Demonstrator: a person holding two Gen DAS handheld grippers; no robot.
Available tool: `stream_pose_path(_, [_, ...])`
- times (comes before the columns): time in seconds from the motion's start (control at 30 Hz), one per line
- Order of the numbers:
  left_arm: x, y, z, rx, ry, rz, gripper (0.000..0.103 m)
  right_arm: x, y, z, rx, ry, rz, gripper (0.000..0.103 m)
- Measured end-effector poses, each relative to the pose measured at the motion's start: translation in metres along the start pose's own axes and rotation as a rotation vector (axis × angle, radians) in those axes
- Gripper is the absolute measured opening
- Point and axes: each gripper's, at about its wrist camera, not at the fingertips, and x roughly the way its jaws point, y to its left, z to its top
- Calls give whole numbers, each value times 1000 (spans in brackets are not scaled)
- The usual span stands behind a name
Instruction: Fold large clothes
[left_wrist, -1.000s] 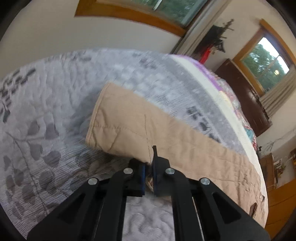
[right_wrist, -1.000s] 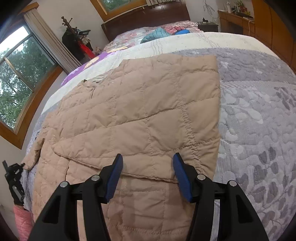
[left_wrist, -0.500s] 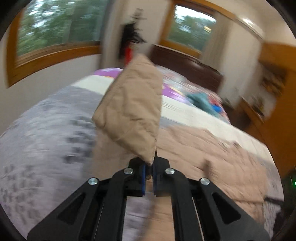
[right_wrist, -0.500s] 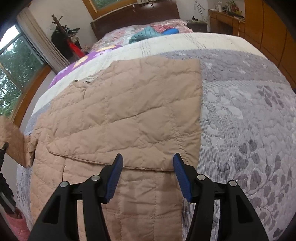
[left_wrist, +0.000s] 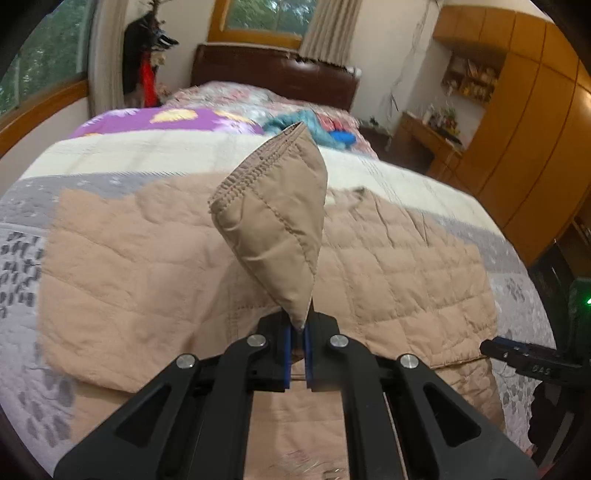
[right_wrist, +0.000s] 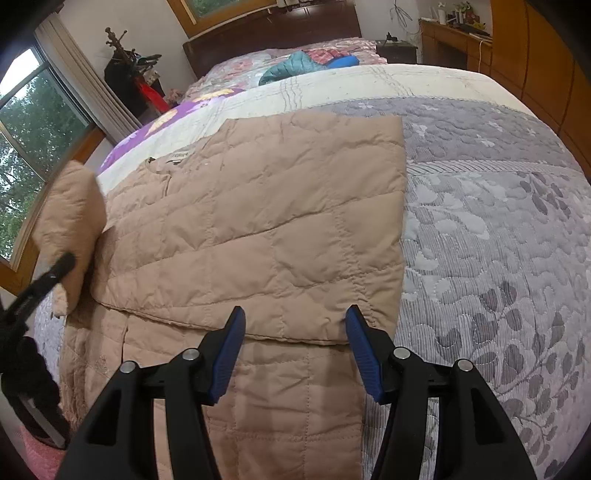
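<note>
A tan quilted jacket (left_wrist: 388, 266) lies spread on the bed, one side folded over its middle; it also shows in the right wrist view (right_wrist: 280, 229). My left gripper (left_wrist: 298, 332) is shut on the jacket's sleeve (left_wrist: 273, 229) and holds its cuff end up above the jacket. The lifted sleeve (right_wrist: 70, 225) and the left gripper (right_wrist: 44, 280) show at the left edge of the right wrist view. My right gripper (right_wrist: 295, 339) is open and empty, just above the folded edge of the jacket. It shows at the right edge of the left wrist view (left_wrist: 524, 360).
The bed has a grey leaf-pattern quilt (right_wrist: 498, 240) with cream and purple bands further back. Teal and blue clothes (right_wrist: 306, 64) lie near the dark headboard (left_wrist: 277, 74). Wooden cabinets (left_wrist: 524, 129) stand on the right, windows (right_wrist: 22, 122) on the left.
My left gripper has lifted the sleeve off the quilt and swung it up and over the jacket. The right gripper stayed open, shifting slightly along the jacket.
</note>
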Motion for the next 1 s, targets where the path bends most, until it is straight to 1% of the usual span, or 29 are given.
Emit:
stream_pose_path(0.07, [9,-6,-6,17,37,-38,10,0,-1,0,2,0,3,57])
stream_pose_path(0.1, [13,-7,-8,22,56,-61,17,0,-1,0,3,0,4,57])
stream_pose_path(0.13, [15,-9,-8,28,81,-96,29,1,-2,0,4,1,5,57])
stream_pose_path(0.17, [15,-11,-11,32,94,-124,36,1,-2,0,4,1,5,57])
stream_pose_path(0.2, [15,-14,-13,42,101,-156,39,1,-2,0,4,1,5,57])
stream_pose_path(0.23, [12,-16,-15,57,99,-179,47,1,-2,0,3,0,5,57])
stream_pose_path(0.27, [7,-17,-18,75,92,-214,52,1,-1,0,3,-1,4,57])
stream_pose_path(0.33, [-2,-15,-21,73,91,-278,55,0,0,0,2,-5,11,57])
stream_pose_path(0.4, [-15,-9,-23,58,89,-365,58,-4,3,-1,-2,-13,21,57])
stream_pose_path(0.43, [-21,-5,-23,54,78,-371,61,-5,4,0,-5,-15,23,57])
stream_pose_path(0.47, [-24,-1,-23,50,67,-344,61,-7,7,-1,-9,-20,24,57])
stream_pose_path(0.5, [-28,7,-21,46,60,-297,61,-9,10,-1,-15,-23,30,57])
stream_pose_path(0.57, [-24,26,-17,26,76,-147,60,-10,18,-2,-27,-16,51,57])
stream_pose_path(0.63, [-15,42,-14,9,107,-3,57,-10,29,-2,-44,3,67,57])
stream_pose_path(0.67, [-7,54,-14,-6,132,67,53,-8,35,-1,-56,15,66,57])
stream_pose_path(0.77, [13,79,-16,-66,186,104,53,-3,61,4,-96,56,59,57])
stream_pose_path(0.83, [25,85,-20,-86,213,105,52,1,79,7,-116,73,68,57])
stream_pose_path(1.0, [37,84,-27,-64,210,126,52,24,127,17,-164,129,94,57])
